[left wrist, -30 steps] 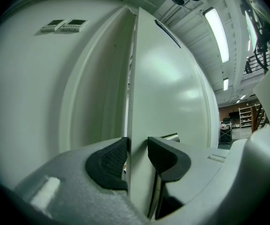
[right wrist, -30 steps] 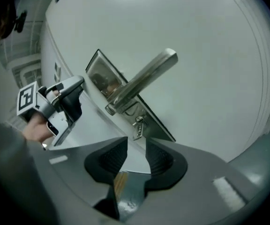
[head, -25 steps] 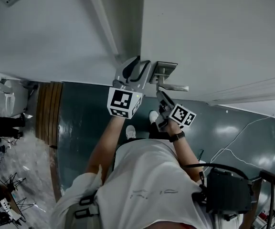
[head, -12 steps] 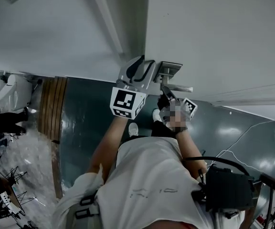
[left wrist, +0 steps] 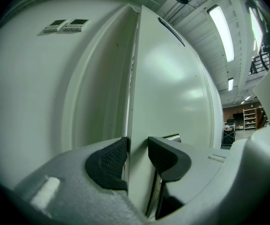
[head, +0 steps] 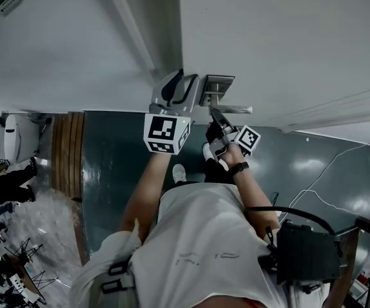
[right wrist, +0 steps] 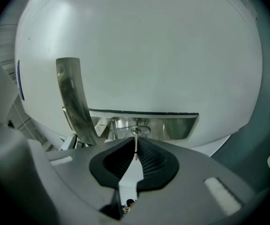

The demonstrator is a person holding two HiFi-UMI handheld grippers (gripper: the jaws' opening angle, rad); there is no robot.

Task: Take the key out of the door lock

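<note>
A small metal key (right wrist: 135, 143) sticks out of the lock cylinder (right wrist: 138, 131) in the steel lock plate (right wrist: 172, 125) of a white door (head: 288, 37). My right gripper (right wrist: 135, 148) is closing, and its ribbed pads pinch the key's flat bow edge-on. The lever handle (right wrist: 71, 97) rises to the left of the key. In the head view the right gripper (head: 214, 115) sits just under the handle (head: 233, 109), and the key is hidden there. My left gripper (left wrist: 137, 156) clamps the door's edge (left wrist: 134, 102), one pad on each face, level with the lock plate (head: 217, 85).
The wall (left wrist: 46, 88) left of the door frame carries two small switch panels (left wrist: 67, 26). Below lies dark teal floor (head: 121, 159) with a white cable (head: 326, 185) and a wooden strip (head: 66, 146). People stand far off at the left (head: 5, 178).
My right gripper has moved up from below the handle to the lock plate, and its jaws have come together. The left gripper has stayed on the door's edge.
</note>
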